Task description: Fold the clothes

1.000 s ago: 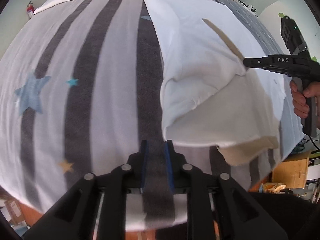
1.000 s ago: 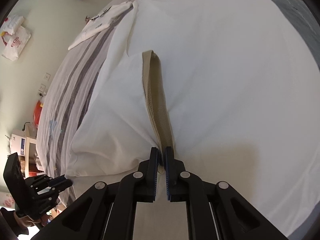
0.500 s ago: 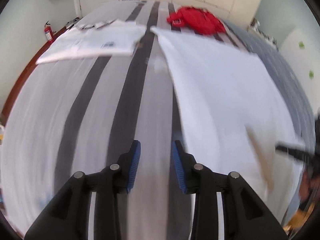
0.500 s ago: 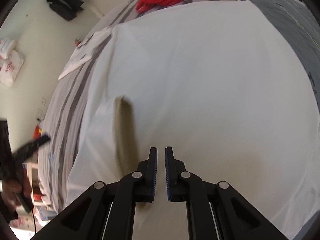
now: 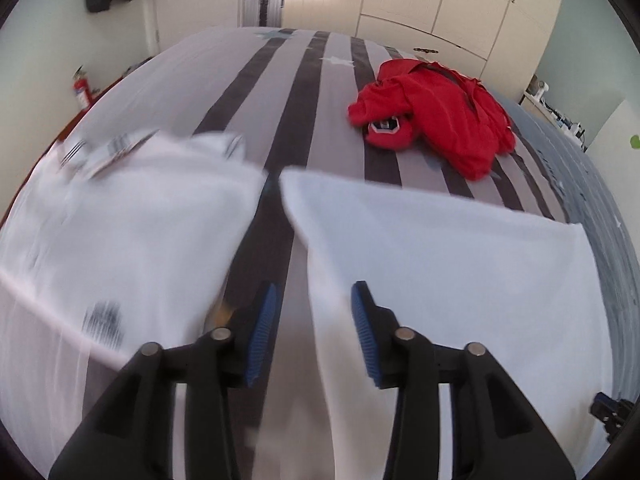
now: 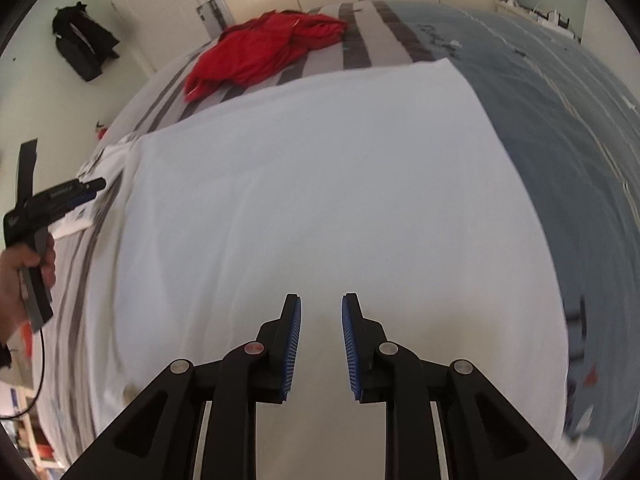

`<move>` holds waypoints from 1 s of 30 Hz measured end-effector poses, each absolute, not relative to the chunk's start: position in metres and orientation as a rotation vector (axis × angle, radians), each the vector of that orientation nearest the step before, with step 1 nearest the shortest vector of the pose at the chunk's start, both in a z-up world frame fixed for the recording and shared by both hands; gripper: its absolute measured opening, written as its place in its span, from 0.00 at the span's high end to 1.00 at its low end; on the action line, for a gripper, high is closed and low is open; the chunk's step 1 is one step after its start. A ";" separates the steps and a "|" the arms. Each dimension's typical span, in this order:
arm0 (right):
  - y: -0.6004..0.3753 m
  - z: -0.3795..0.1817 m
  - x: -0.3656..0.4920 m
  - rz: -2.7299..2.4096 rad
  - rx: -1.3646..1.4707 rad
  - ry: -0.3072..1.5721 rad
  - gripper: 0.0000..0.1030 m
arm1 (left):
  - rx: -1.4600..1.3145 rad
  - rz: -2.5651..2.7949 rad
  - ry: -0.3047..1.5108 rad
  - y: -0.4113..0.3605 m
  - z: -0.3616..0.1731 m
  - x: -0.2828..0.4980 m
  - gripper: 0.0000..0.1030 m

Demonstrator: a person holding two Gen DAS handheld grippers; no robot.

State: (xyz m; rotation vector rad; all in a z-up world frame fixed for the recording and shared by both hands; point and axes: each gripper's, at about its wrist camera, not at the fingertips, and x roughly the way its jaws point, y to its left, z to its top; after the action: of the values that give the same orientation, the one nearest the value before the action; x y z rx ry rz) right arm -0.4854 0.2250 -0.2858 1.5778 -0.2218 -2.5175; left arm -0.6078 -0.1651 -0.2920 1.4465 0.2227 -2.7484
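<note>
A large white garment (image 5: pixel 440 260) lies spread flat on the striped bed (image 5: pixel 304 92). My left gripper (image 5: pixel 314 320) hovers over the garment's left edge, its jaws opening with nothing between them. In the right wrist view the same garment (image 6: pixel 320 180) fills the middle. My right gripper (image 6: pixel 320 320) is above its near part, jaws opening, with only cloth below them. The left gripper (image 6: pixel 94 186), held by a hand (image 6: pixel 24 276), shows at the far left.
A folded white garment (image 5: pixel 120 220) with dark print lies left of the spread one. A crumpled red garment (image 5: pixel 432 120) sits at the far end of the bed. A blue-grey blanket (image 6: pixel 560 100) covers the right side. Wardrobe doors (image 5: pixel 440 8) stand behind.
My right gripper let go of the beige strip it pinched and its jaws parted. My left gripper swept up the bed from the near edge toward the far end, jaws widening.
</note>
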 end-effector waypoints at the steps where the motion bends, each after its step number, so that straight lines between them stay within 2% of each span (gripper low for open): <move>1: 0.229 -0.285 -0.491 -2.527 1.570 -0.227 0.81 | 1.451 -2.751 0.194 -0.164 -0.295 -0.620 0.61; 10: 0.233 -0.290 -0.518 -2.525 1.562 -0.237 0.81 | 1.520 -2.681 0.092 -0.168 -0.320 -0.688 0.62; 12: 0.231 -0.294 -0.520 -2.518 1.567 -0.237 0.81 | 1.532 -2.692 0.074 -0.168 -0.323 -0.692 0.78; 13: 0.230 -0.295 -0.521 -2.517 1.571 -0.240 0.81 | 1.537 -2.707 0.068 -0.167 -0.323 -0.692 0.95; 19: 0.230 -0.297 -0.522 -2.515 1.575 -0.261 0.81 | 1.479 -2.790 0.021 -0.151 -0.301 -0.694 0.96; 24: 0.236 -0.296 -0.519 -2.517 1.571 -0.283 0.81 | 1.471 -2.882 -0.091 -0.106 -0.277 -0.697 0.96; 30: 0.238 -0.290 -0.503 -2.484 1.548 -0.316 0.81 | 1.585 -2.860 -0.225 -0.050 -0.287 -0.715 0.96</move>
State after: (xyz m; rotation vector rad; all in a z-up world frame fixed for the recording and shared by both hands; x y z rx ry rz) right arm -0.5026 0.2378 -0.2896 1.5484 -0.3157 -2.4843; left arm -0.7153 -0.0498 -0.2872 1.5854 -0.2251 -2.8604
